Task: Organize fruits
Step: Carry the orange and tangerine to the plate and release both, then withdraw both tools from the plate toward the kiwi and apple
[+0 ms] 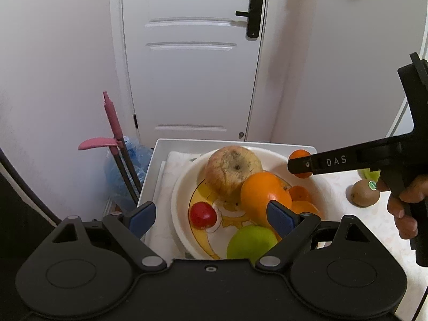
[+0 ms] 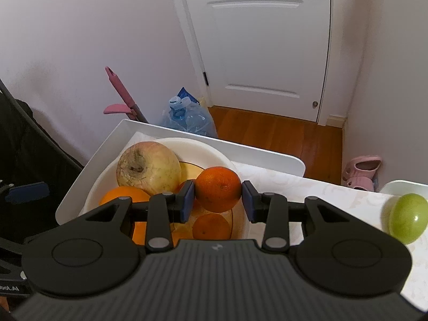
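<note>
— What do the right tongs hold?
— A small round orange mandarin, above the white round bowl of fruit on the counter.
— The left tongs?
— Wide apart, holding nothing.

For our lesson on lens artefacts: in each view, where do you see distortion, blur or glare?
Left wrist view: dark fisheye corners, the door frame bows, and the bowl looks sharp. Right wrist view: the door's edges curve, the green apple at the rim is soft and stretched with a small glare spot, and the orange between the right tool's pads is sharp.
</note>
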`<state>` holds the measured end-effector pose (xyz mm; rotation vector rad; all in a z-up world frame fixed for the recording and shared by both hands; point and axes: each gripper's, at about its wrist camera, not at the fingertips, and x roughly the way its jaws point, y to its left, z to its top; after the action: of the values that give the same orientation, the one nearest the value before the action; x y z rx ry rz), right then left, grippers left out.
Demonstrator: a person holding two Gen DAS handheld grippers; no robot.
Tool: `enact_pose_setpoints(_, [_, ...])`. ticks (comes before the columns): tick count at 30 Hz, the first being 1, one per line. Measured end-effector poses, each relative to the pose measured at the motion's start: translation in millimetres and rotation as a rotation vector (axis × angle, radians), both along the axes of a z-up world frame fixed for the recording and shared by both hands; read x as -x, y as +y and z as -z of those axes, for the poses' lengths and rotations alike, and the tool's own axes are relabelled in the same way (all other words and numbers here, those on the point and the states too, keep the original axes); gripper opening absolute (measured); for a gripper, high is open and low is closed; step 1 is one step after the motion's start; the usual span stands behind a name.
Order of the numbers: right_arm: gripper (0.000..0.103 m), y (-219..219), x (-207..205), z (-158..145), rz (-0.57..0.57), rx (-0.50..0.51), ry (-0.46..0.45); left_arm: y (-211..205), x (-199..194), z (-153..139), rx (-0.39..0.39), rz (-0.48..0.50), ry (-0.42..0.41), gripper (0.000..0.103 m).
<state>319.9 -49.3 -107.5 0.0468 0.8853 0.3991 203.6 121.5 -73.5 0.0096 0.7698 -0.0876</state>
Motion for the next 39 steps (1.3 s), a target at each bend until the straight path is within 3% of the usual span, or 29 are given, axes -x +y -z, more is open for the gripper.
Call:
enact_pose_setpoints(4, [0.062,-2.4,1.1,0.2,0.004,-0.029,-0.007,0.9,1.7,1.9,0.000,-0.005,0.003,0.093])
enact_pose_setpoints(7, [0.100,-7.3,6.6,-3.8,0.043,-0.055,-0.028,1.1,3.1,2.0,-0.004,-0.004,0.002,0.093])
enact_pose_setpoints(8, [0.102,-9.2,8.8,-4.7,0.056,-0.060,-0.034,1.0,3.4,2.0,-0.005,-0.004,0.002,0.093])
enact_pose_setpoints(26, [0.103,-23.7,47.0,-35.5,0.104,-0.051,-0.073,-9.9,24.4,-19.8,-0.009,0.005,-0.054,0.093])
enact_pose_setpoints(39, [0.103,-57.0,109.8,-76.0,0.183,-0.027,-0.132,-28.3,57.6,-49.8,0.006,0.020,-0.095,0.093])
